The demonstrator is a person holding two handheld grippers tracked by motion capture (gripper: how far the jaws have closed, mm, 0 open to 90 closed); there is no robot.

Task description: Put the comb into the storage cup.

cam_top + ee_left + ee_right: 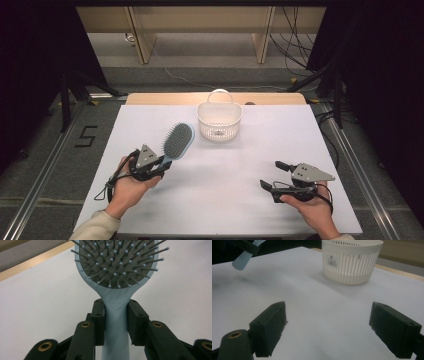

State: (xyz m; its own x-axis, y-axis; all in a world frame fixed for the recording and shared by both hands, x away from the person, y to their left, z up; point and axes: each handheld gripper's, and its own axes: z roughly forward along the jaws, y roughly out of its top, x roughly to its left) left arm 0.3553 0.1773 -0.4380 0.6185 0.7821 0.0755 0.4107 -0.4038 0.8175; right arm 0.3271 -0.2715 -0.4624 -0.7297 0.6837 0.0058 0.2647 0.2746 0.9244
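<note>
You are holding the hairbrush (177,141) lifted, likely bound for the basket (219,121).

High view: your left gripper (159,166) is carrying it over the table (225,200), left of the basket. Left gripper view: the fingers (98,320) are clamping its handle, bristles facing the camera. Right gripper view: your right gripper (327,327) is resting wide and empty; next calls for swinging the brush head over the rim.

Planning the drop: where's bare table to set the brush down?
Bare white table between the left gripper, shut on the hairbrush, and the open right gripper. Also free on either side of the basket. The only crowding is around both hands.
</note>
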